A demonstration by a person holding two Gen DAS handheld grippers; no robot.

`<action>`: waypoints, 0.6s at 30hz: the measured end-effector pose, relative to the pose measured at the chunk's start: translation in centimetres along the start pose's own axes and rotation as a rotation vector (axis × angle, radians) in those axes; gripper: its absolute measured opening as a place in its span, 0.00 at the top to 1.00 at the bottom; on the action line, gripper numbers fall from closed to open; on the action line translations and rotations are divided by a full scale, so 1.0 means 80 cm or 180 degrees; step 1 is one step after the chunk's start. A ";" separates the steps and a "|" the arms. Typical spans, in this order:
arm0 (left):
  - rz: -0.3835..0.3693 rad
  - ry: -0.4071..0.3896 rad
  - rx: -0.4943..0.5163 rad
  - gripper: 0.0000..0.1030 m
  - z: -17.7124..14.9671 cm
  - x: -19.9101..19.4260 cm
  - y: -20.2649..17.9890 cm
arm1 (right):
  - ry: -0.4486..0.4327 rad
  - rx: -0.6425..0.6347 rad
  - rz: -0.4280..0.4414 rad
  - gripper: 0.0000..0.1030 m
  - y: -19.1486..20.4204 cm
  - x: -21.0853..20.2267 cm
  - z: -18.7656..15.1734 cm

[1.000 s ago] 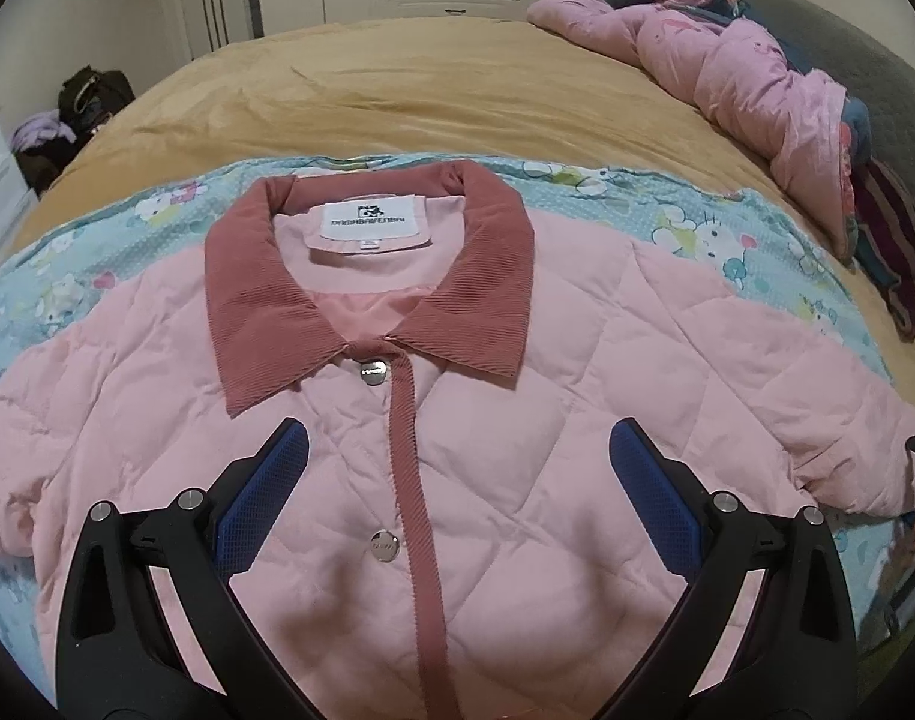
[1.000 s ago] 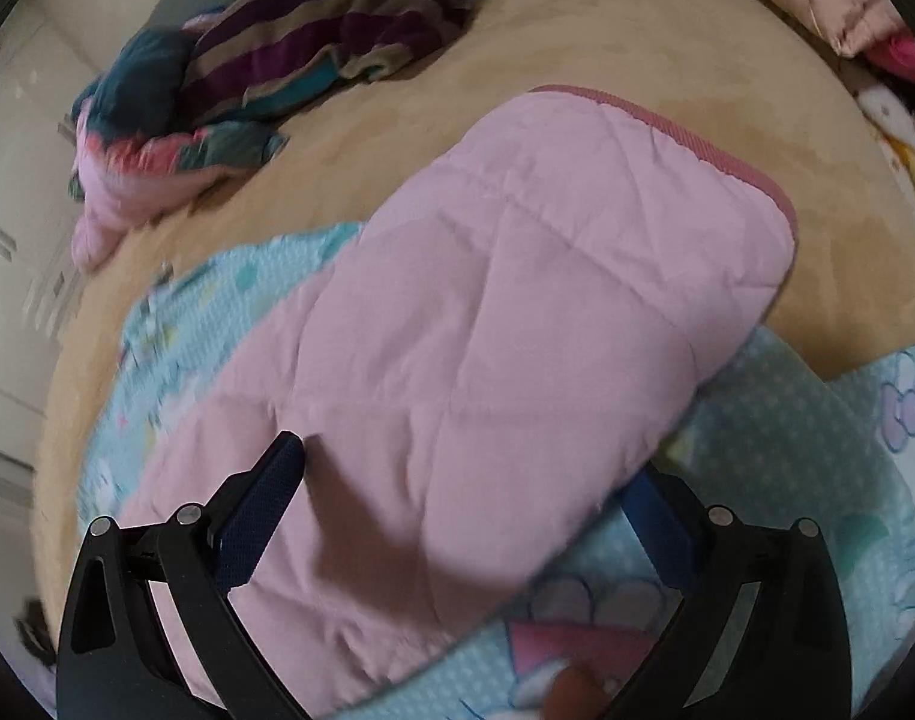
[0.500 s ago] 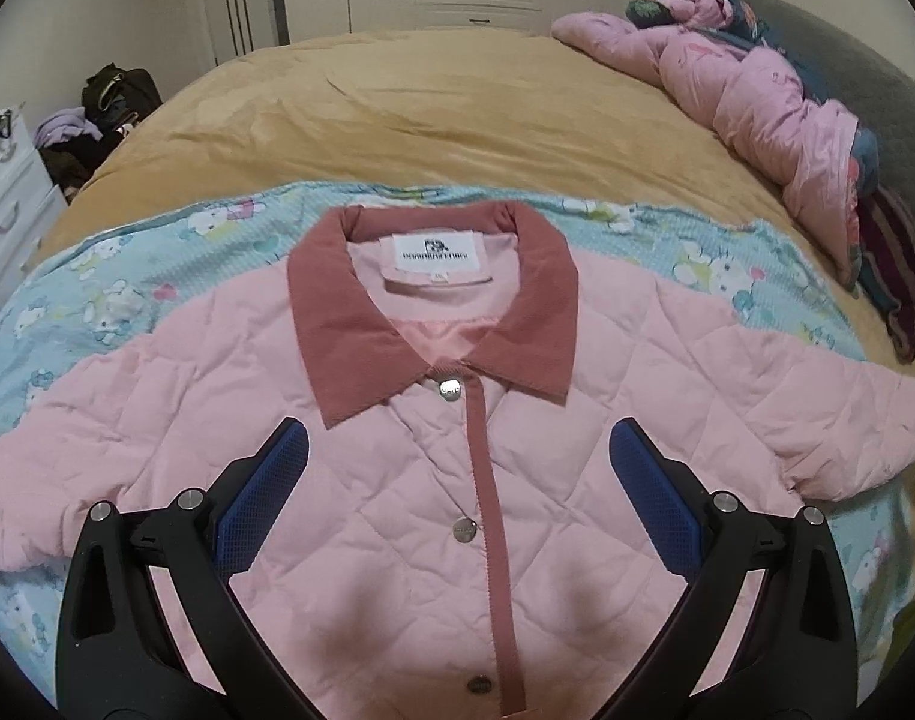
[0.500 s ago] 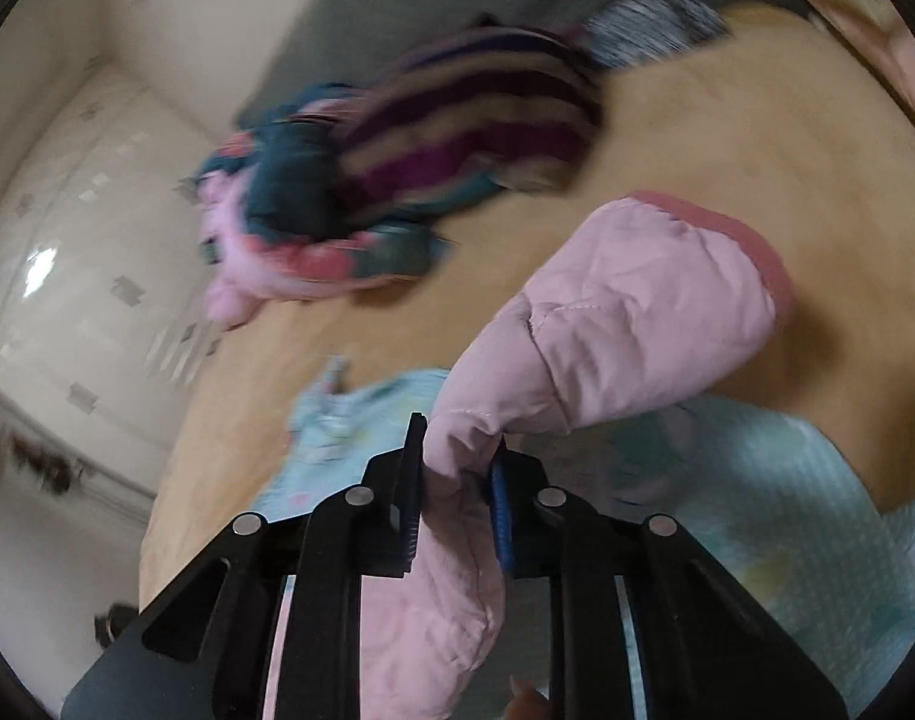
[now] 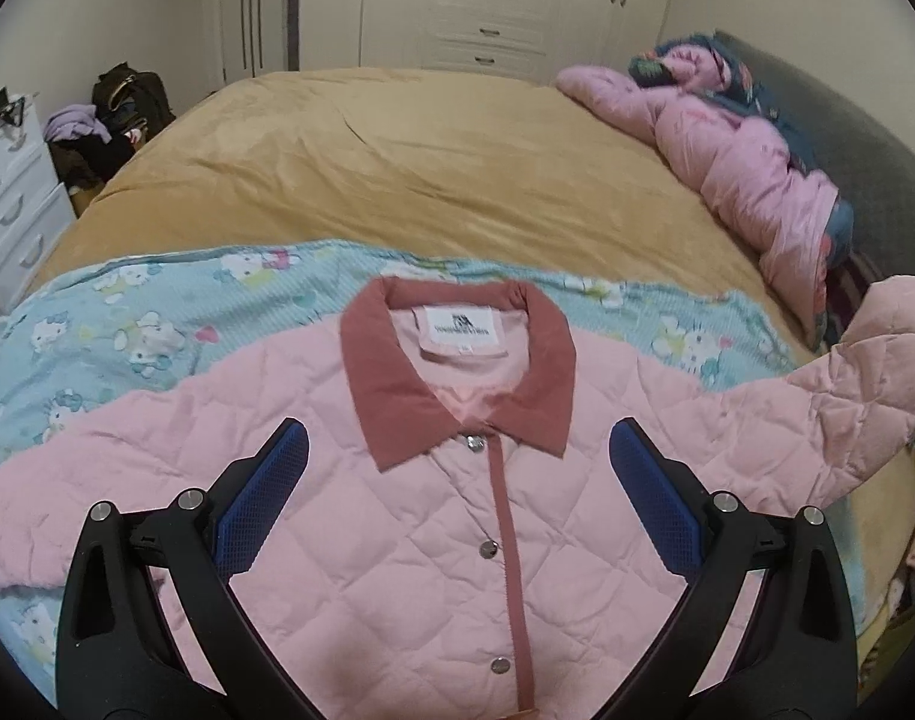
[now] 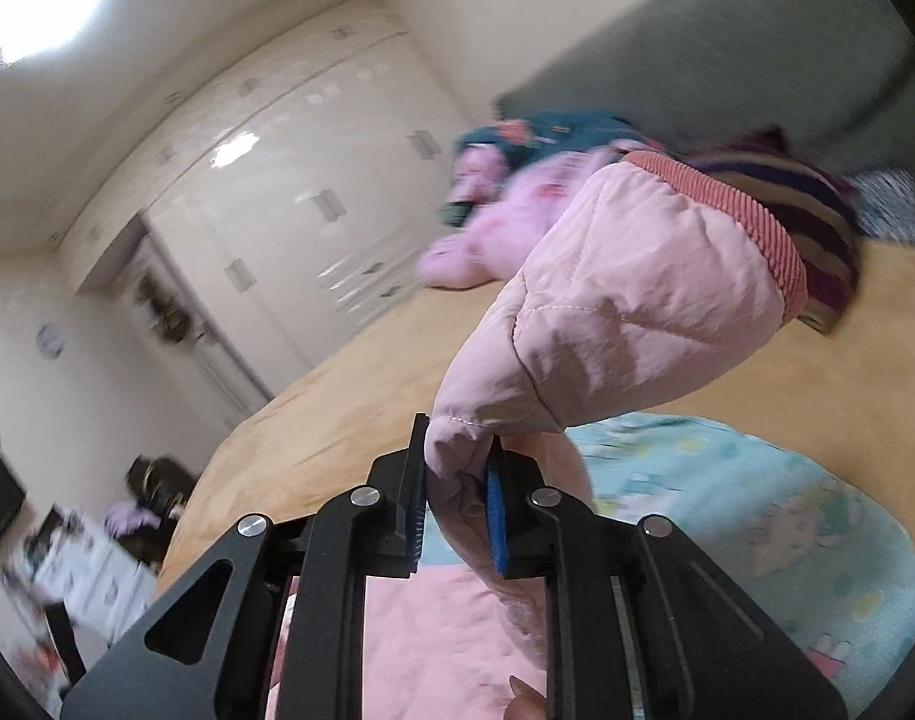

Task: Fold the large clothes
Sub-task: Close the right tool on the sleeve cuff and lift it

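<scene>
A pink quilted jacket (image 5: 397, 516) with a dusty-red collar (image 5: 457, 372) lies front up, snapped shut, on a light blue cartoon-print sheet (image 5: 157, 324). My left gripper (image 5: 457, 480) is open and empty, hovering above the jacket's chest just below the collar. My right gripper (image 6: 454, 498) is shut on the jacket's right sleeve (image 6: 637, 288) and holds it lifted off the bed, its red-ribbed cuff (image 6: 751, 222) sticking up. The raised sleeve also shows in the left wrist view (image 5: 865, 372) at the right edge.
A tan bedspread (image 5: 397, 180) covers the bed. A pile of pink and dark clothes (image 5: 757, 156) lies along the grey headboard (image 5: 865, 144) at the right. White wardrobes (image 5: 487, 0) stand behind the bed. A white drawer unit (image 5: 7, 198) and bags stand at the left.
My right gripper closed on the sleeve and lifted it off the bed, swinging up and left. My left gripper pulled back and rose, staying open over the jacket.
</scene>
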State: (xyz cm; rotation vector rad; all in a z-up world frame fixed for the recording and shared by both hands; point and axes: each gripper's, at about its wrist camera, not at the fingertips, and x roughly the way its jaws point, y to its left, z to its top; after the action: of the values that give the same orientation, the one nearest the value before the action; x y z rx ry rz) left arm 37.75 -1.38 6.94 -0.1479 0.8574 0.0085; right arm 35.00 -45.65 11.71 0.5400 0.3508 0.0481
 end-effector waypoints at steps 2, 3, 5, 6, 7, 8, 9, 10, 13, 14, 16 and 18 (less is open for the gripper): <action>-0.0097 -0.0017 -0.0069 0.09 0.002 -0.010 0.018 | 0.0028 -0.0135 0.0117 0.85 0.028 0.003 -0.004; -0.0187 -0.0026 -0.0103 0.09 0.003 -0.014 0.030 | 0.0050 -0.0204 0.0172 0.85 0.044 0.006 -0.008; -0.0276 -0.0002 -0.0166 0.09 0.002 -0.018 0.048 | 0.0103 -0.0361 0.0310 0.85 0.078 0.011 -0.022; -0.0293 0.0014 -0.0201 0.09 0.002 -0.020 0.058 | 0.0124 -0.0422 0.0349 0.85 0.091 0.013 -0.028; -0.0302 0.0019 -0.0221 0.09 0.001 -0.022 0.065 | 0.0159 -0.0529 0.0412 0.85 0.109 0.016 -0.038; -0.0313 0.0022 -0.0250 0.09 0.000 -0.024 0.074 | 0.0187 -0.0614 0.0467 0.85 0.123 0.019 -0.046; -0.0331 0.0027 -0.0281 0.09 0.000 -0.026 0.083 | 0.0218 -0.0703 0.0518 0.85 0.137 0.022 -0.056; -0.0346 0.0028 -0.0309 0.09 0.000 -0.027 0.090 | 0.0244 -0.0763 0.0554 0.85 0.147 0.023 -0.065; -0.0349 0.0014 -0.0401 0.09 0.003 -0.033 0.117 | 0.0335 -0.0940 0.0632 0.85 0.193 0.039 -0.096; -0.0338 -0.0001 -0.0421 0.09 0.004 -0.035 0.125 | 0.0368 -0.0989 0.0655 0.85 0.209 0.043 -0.111; -0.0320 -0.0035 -0.0453 0.09 0.007 -0.039 0.140 | 0.0460 -0.1054 0.0720 0.85 0.226 0.051 -0.135; -0.0346 -0.0059 -0.0498 0.09 0.009 -0.042 0.155 | 0.0570 -0.1078 0.0772 0.85 0.239 0.059 -0.158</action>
State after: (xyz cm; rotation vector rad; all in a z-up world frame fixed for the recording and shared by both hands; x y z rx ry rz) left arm 35.28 11.19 8.39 -0.3406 0.8290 -0.0249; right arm 36.00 -22.34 9.89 0.2398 0.4399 0.3854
